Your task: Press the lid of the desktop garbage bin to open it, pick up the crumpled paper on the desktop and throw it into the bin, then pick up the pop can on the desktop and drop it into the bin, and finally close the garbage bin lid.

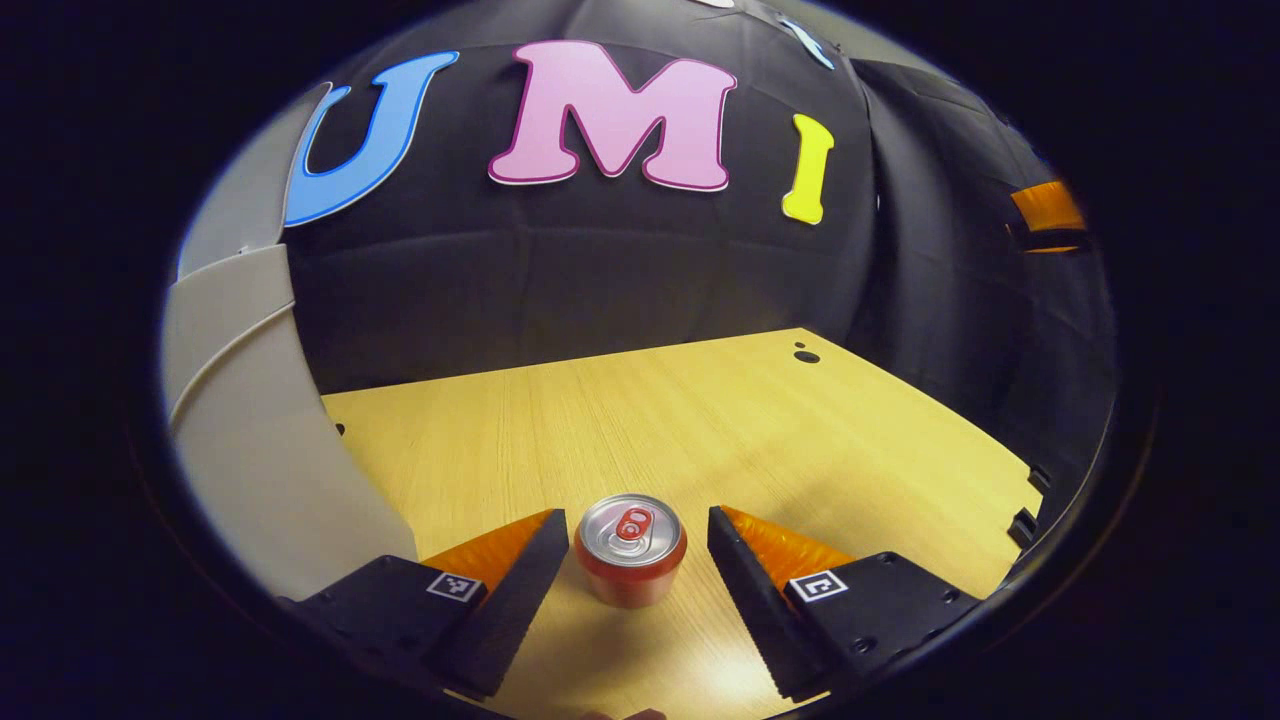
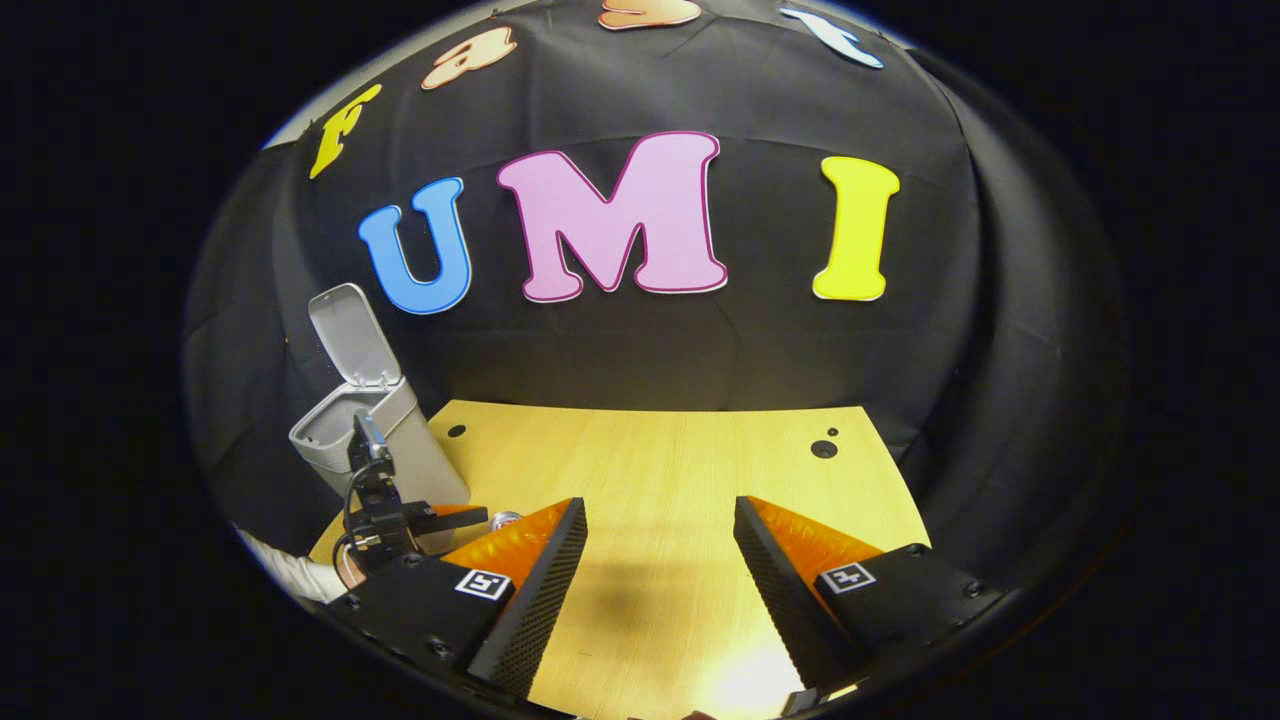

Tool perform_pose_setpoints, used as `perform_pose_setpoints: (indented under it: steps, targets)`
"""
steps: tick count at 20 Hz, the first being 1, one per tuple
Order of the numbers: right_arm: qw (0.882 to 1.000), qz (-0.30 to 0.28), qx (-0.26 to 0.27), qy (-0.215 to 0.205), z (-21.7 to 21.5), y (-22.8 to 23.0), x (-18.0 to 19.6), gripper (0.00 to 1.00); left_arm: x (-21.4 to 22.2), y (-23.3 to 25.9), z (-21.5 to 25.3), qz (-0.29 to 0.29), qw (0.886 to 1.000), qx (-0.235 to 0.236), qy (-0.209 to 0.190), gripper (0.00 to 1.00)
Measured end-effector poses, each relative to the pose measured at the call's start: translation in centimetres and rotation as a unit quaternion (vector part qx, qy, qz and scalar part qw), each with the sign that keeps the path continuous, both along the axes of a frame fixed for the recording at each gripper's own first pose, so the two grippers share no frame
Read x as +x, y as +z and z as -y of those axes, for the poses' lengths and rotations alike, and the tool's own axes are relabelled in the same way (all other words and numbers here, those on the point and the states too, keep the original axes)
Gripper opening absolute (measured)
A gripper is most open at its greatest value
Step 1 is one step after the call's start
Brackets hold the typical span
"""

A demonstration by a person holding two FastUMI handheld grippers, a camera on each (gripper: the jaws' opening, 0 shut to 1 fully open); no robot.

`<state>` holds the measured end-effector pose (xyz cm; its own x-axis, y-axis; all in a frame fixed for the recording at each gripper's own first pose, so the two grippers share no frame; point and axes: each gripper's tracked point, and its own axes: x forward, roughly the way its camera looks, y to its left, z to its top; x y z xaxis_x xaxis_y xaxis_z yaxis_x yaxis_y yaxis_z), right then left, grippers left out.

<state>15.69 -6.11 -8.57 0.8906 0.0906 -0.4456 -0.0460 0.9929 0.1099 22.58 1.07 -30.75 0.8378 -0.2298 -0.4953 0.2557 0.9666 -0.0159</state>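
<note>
I see the grey plastic desktop bin [image 2: 375, 440] at the far left of the pale wooden surface [image 2: 680, 470], lid [image 2: 350, 335] raised, contents hidden. My left tool [image 1: 638, 545] gapes around the upright red pop can [image 1: 631, 550], not touching. My right tool [image 2: 660, 540] is spread wide, empty, over bare wood.

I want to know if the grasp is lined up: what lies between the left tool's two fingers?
The pop can, upright on the table, with a gap either side, in the left gripper view.
</note>
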Motion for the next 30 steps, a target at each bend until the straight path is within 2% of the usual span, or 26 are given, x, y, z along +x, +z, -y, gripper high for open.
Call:
perform_pose_setpoints:
  steps: [5, 6, 11, 15, 19, 22, 24, 27, 30]
  targets:
    - [1.0, -0.013, 0.001, -0.005, 0.4, -1.0, -0.1, 0.95, 1.0, -4.1, 0.1, -0.04, 0.998, 0.04, -0.002, 0.96]
    - [1.0, -0.015, 0.002, -0.005, 0.4, -1.1, -0.2, 0.95, 1.1, -3.8, 0.1, -0.038, 0.999, 0.038, 0.0, 0.92]
    - [1.0, -0.015, 0.008, -0.002, -0.4, -1.1, 0.0, 0.95, 0.6, 1.8, 1.0, 0.003, 0.999, 0.031, -0.025, 0.87]
    - [1.0, -0.001, 0.022, 0.009, -2.2, -0.3, 0.6, 0.95, -0.6, 9.6, -0.4, 0.054, 0.998, 0.018, -0.025, 0.87]
    - [0.999, 0.009, 0.028, 0.027, -4.4, 0.1, 0.7, 0.94, -1.7, 18.8, -4.7, 0.112, 0.994, 0.005, 0.005, 0.86]
    - [0.999, 0.015, 0.029, 0.039, -5.5, 0.3, 0.6, 0.95, -2.1, 26.3, -9.5, 0.167, 0.985, 0.018, 0.037, 0.86]
    - [0.998, 0.019, 0.034, 0.042, -6.3, 0.3, 0.5, 0.95, -2.6, 29.2, -13.0, 0.186, 0.98, 0.032, 0.065, 0.86]
    - [0.998, 0.019, 0.042, 0.045, -7.0, 0.2, 0.2, 0.95, -3.7, 29.4, -18.1, 0.182, 0.977, 0.056, 0.101, 0.86]
    - [0.998, 0.018, 0.043, 0.045, -7.1, 0.0, -0.3, 0.95, -4.6, 25.1, -22.9, 0.126, 0.98, 0.052, 0.148, 0.86]
